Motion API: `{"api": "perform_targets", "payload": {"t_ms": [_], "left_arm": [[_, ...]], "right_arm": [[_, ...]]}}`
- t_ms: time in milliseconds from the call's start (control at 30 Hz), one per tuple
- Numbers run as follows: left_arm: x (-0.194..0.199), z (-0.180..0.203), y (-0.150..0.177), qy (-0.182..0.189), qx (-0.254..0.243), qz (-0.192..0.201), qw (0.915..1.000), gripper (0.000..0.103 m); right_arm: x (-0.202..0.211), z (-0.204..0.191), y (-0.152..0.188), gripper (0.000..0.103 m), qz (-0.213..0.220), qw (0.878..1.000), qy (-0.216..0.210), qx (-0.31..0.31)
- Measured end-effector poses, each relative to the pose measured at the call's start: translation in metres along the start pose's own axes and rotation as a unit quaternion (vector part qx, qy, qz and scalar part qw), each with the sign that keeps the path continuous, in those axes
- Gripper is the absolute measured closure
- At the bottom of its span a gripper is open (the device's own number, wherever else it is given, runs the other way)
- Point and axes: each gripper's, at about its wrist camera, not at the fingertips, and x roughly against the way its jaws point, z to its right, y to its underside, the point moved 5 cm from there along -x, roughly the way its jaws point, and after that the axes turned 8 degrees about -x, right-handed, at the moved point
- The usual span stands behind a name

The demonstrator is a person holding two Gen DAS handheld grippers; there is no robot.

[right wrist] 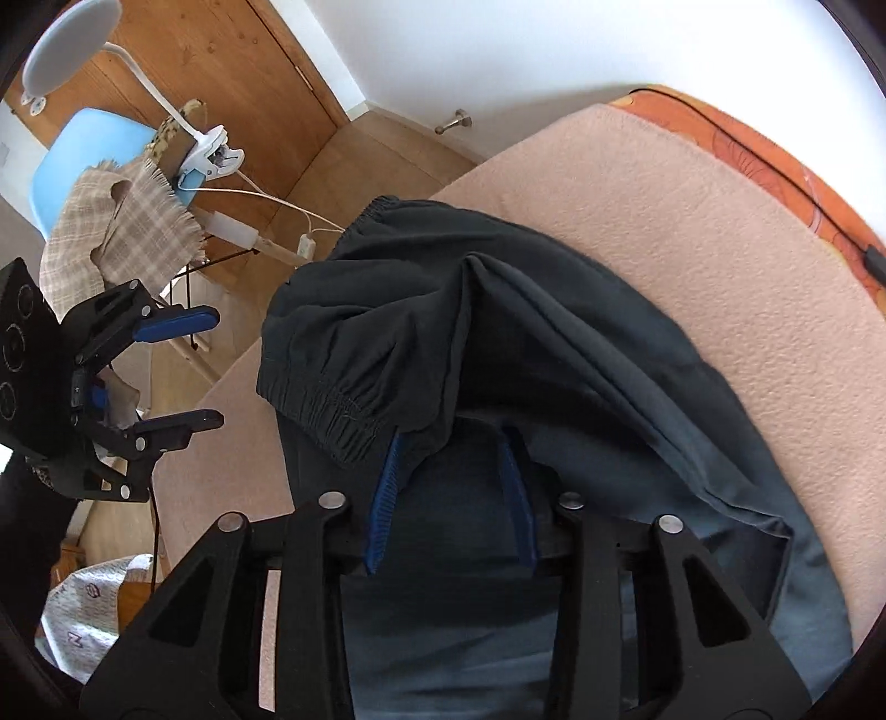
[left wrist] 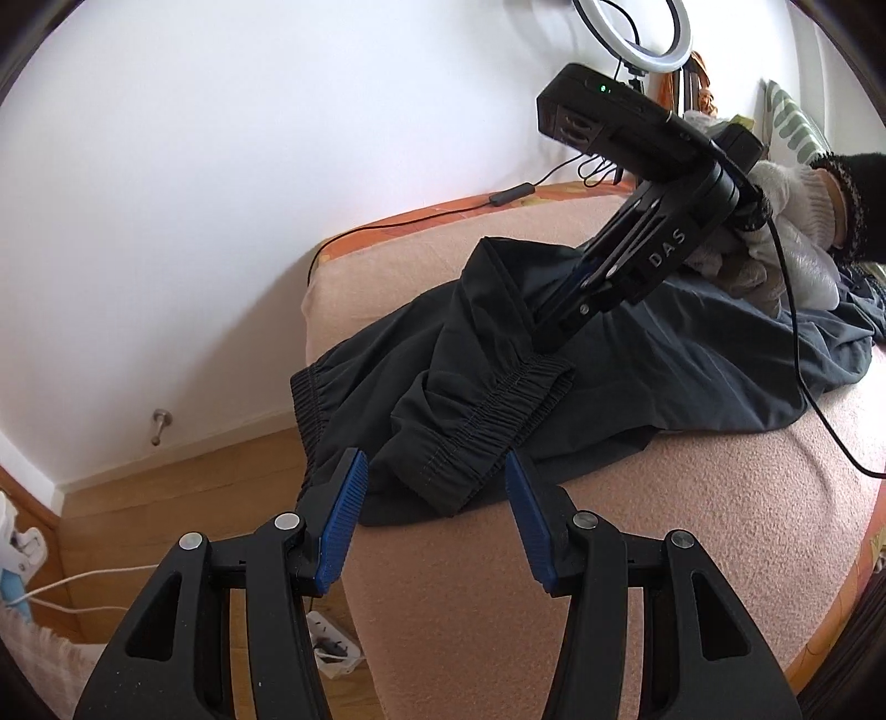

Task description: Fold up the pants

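Pants (left wrist: 581, 354): dark grey, lying crumpled on the pink blanket (left wrist: 692, 526) that covers the bed; one elastic cuff (left wrist: 498, 415) is folded over toward the near edge, a second cuff (left wrist: 310, 393) lies at the bed's corner.
Left gripper (left wrist: 437, 515): hovers just short of the folded cuff, blue pads (left wrist: 343, 526) spread wide, nothing between them; in the right wrist view it (right wrist: 183, 371) hangs off the bed's side, apart from the fabric.
Right gripper (right wrist: 454, 498): jaws partly apart, tips buried under a raised fold of the pants — whether they pinch cloth, cannot tell.
Right hand (left wrist: 792, 221): white-gloved, gripping the handle above the garment's far end.
Surroundings: ring light (left wrist: 637, 33) on the wall side; blue chair (right wrist: 72, 160) with a checked cloth (right wrist: 122, 232); wooden floor (left wrist: 183, 498) — power strip (left wrist: 332, 642) on it.
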Motion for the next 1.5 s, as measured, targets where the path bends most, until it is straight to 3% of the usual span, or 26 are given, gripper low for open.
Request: {"api": "perform_targets", "payload": {"t_ms": [67, 200, 400, 533, 633, 700, 767, 933, 1000, 1033, 1100, 1333, 1500], "left_arm": [[-0.003, -0.003, 0.001, 0.005, 0.004, 0.001, 1.0000, 0.052], [-0.010, -0.006, 0.005, 0.016, 0.011, 0.002, 0.9998, 0.052], [-0.017, -0.008, 0.007, 0.023, 0.017, 0.008, 0.9996, 0.050], [-0.019, -0.004, 0.008, 0.019, 0.001, 0.003, 0.9998, 0.050], [-0.020, -0.006, 0.010, 0.020, -0.003, 0.003, 0.9998, 0.050], [-0.022, -0.009, 0.010, 0.021, 0.003, 0.009, 0.9997, 0.050], [-0.023, -0.011, 0.010, 0.024, 0.011, 0.014, 0.9996, 0.050], [-0.019, -0.010, 0.012, 0.025, 0.013, 0.022, 0.9993, 0.050], [-0.019, -0.008, 0.014, 0.028, 0.009, 0.020, 0.9994, 0.050], [-0.019, -0.008, 0.014, 0.028, 0.008, 0.018, 0.9994, 0.050], [-0.018, -0.009, 0.015, 0.029, 0.009, 0.018, 0.9994, 0.050], [-0.024, -0.007, 0.013, 0.035, 0.003, 0.014, 0.9993, 0.044], [-0.037, -0.026, 0.011, 0.028, 0.051, 0.008, 0.9983, 0.044]], "right_arm": [[-0.004, -0.004, -0.003, 0.092, -0.007, 0.999, -0.028, -0.014], [0.008, -0.019, -0.018, 0.095, 0.013, 0.998, -0.064, -0.013], [0.017, -0.027, -0.061, 0.095, 0.061, 0.990, -0.106, -0.064], [0.020, -0.032, -0.076, 0.095, 0.074, 0.993, -0.071, -0.052], [0.023, -0.022, -0.061, 0.090, 0.050, 0.994, -0.067, -0.064], [0.022, -0.014, -0.044, 0.067, 0.042, 0.995, -0.051, -0.070], [0.019, -0.005, -0.031, 0.055, 0.038, 0.995, -0.042, -0.080], [-0.006, 0.016, -0.009, 0.055, 0.013, 0.993, -0.038, -0.108], [-0.011, 0.014, -0.006, 0.055, 0.019, 0.992, -0.055, -0.109], [-0.012, 0.010, -0.006, 0.056, 0.018, 0.992, -0.064, -0.104], [-0.015, -0.001, -0.006, 0.096, 0.002, 0.991, -0.097, -0.096], [0.007, -0.034, -0.047, 0.097, 0.042, 0.985, -0.142, -0.086], [-0.002, -0.033, -0.086, 0.095, 0.051, 0.979, -0.155, -0.125]]}}
